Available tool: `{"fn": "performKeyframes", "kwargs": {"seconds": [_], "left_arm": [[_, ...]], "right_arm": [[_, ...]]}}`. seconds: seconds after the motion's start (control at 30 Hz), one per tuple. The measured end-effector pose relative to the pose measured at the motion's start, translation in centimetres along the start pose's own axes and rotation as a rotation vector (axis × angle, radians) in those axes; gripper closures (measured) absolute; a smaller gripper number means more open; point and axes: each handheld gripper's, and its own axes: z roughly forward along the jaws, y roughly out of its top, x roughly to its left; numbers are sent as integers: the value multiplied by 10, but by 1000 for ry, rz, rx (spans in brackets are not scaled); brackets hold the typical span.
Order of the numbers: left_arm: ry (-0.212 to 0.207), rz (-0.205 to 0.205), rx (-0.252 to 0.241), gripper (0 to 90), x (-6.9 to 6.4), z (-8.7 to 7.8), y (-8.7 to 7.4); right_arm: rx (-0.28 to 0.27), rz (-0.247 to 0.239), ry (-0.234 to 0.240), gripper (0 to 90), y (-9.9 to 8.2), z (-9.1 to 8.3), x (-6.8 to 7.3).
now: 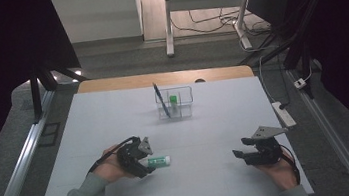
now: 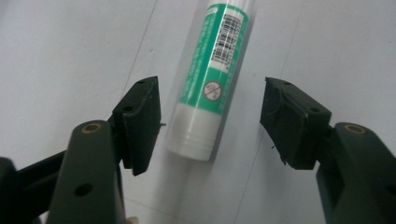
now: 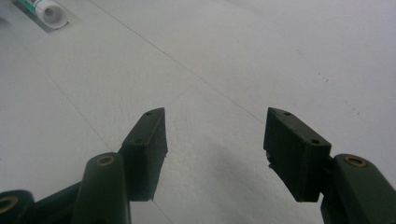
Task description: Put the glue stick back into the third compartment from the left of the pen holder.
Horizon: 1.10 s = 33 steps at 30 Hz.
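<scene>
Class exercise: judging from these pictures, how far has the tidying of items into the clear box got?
Done: a dark pen and small green item stand in the clear plastic organiser. In hand: the open left gripper straddles the green-and-white glue stick, ungripped. Left: gripping, lifting, placing it.

A: Finish of the glue stick point(image 2: 210, 79)?
B: Glossy plastic, smooth; printed green label.
A: The left gripper point(image 2: 210, 119)?
B: Matt dark plastic. At 12 o'clock, a clear glossy organizer point(image 1: 174, 103) on a matt white table point(image 1: 115, 125).

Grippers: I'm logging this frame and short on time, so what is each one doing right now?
Left gripper: open, jaws either side of the glue stick, not touching it.
Right gripper: open, holding nothing, over the table.
</scene>
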Motion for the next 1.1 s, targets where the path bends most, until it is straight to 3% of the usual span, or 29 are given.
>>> {"fn": "performKeyframes", "kwargs": {"seconds": [0.3,0.67,0.97,1.1], "left_arm": [[9,25,17,450,1,7,3],[-15,111,41,509,-2,18,39],[-19,105,46,526,-2,15,37],[-22,88,58,517,1,9,27]], "right_arm": [[-1,1,2,394,0,0,0],[1,4,2,394,0,0,-1],[3,1,0,394,0,0,-1],[-1,3,-2,394,0,-1,-1]]}}
